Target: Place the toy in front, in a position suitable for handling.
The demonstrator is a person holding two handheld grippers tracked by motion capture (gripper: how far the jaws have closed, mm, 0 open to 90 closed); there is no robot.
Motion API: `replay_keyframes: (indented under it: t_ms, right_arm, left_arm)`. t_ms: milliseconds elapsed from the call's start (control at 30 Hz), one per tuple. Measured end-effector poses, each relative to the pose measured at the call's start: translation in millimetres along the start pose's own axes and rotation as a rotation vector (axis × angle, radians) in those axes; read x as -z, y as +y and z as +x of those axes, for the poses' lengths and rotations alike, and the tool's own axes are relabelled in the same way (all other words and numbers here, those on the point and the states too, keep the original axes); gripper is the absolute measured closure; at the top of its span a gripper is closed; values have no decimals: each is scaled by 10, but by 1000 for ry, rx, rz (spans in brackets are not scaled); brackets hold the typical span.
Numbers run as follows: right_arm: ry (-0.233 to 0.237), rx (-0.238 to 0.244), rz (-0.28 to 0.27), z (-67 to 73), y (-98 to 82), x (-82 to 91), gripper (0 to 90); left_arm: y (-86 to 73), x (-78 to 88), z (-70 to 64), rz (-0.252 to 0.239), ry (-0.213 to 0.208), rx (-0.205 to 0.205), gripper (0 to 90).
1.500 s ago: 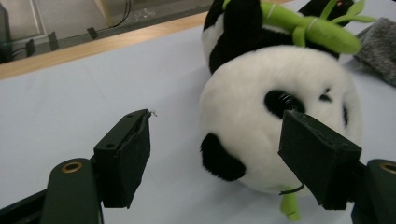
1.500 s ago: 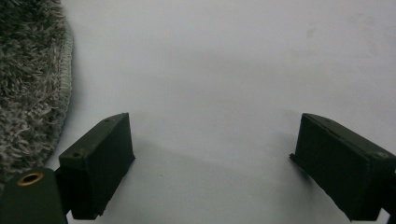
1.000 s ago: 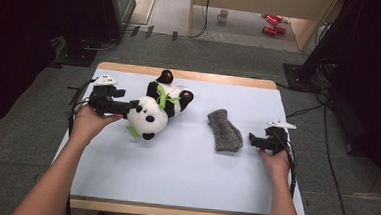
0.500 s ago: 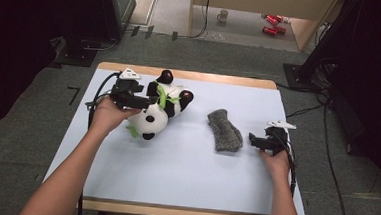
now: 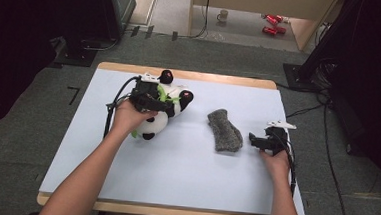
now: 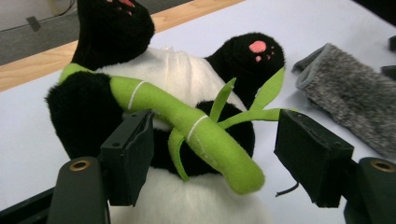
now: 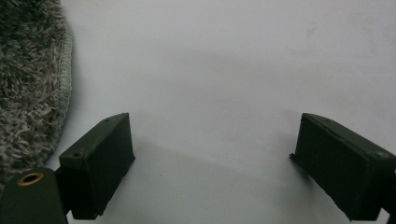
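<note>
Broad white desk point(image 5: 173, 186) laid out as a plain work surface, leaving room between the two soft things so each hand can work its own side

Plush panda point(image 5: 160, 113) lying on its back at the left-centre of the desk, feet toward the far edge, belly up, probably so the front is open to a grasp from above; green bamboo stalk point(image 6: 187, 128) slanting across its chest, tucked under the black arms

Grey fuzzy sock point(image 5: 224, 130) flat on the desk right of the panda, well apart from it, open cuff toward the far side

Left gripper point(image 6: 212, 163) brought down over the panda's chest, jaws wide apart and straddling the bamboo stalk and the black band of the body, nothing pinched yet; looks lined up to close on the stalk or the chest

Right gripper point(image 7: 212, 163) resting low just right of the sock, jaws likewise spread wide over bare desk with nothing between them, sock edge just outside one jaw; seems parked ready for the sock while the left does its part
</note>
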State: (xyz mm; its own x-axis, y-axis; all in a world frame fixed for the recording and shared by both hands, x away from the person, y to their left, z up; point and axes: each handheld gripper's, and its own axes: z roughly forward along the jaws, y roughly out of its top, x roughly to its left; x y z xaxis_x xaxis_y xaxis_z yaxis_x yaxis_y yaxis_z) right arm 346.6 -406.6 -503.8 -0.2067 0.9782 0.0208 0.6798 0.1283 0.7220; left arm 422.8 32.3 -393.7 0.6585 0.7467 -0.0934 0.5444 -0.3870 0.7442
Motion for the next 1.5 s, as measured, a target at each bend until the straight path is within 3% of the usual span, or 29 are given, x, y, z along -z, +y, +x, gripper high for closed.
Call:
replay_keyframes:
  t_ms: [200, 233, 300, 400, 533, 633, 867, 1067, 1300, 1500]
  right_arm:
    - [-1, -3, 0, 2, 1, -1, 109]
    - [0, -3, 0, 2, 1, -1, 109]
    - [0, -1, 0, 1, 0, 0, 109]
    - [0, -1, 1, 2, 1, 0, 109]
    - [0, -2, 1, 2, 0, 0, 109]
    - [0, -3, 1, 1, 1, 0, 109]
    - [-1, -5, 1, 3, 2, 0, 109]
    - [-10, -16, 3, 18, 4, 7, 123]
    - [-38, -48, 42, 53, 56, 35, 186]
    - [1, -79, 15, 78, 105, 99, 244]
  left_arm:
    - [-75, -93, -6, -7, 69, -48, 386]
    - [-82, -93, 18, -9, 72, -39, 397]
    - [-92, -102, 68, -16, 45, -8, 445]
    - [-123, -96, 102, -28, 40, -28, 520]
    - [-123, -57, 129, -22, 12, -15, 631]
    - [-135, -13, 178, -31, -40, 2, 732]
    - [-89, 179, 158, -9, -92, -71, 762]
    - [-106, 446, -44, -1, -143, -204, 762]
    - [-252, 622, -293, 12, -257, -256, 761]
    - [-397, 714, -461, 46, -339, -300, 760]
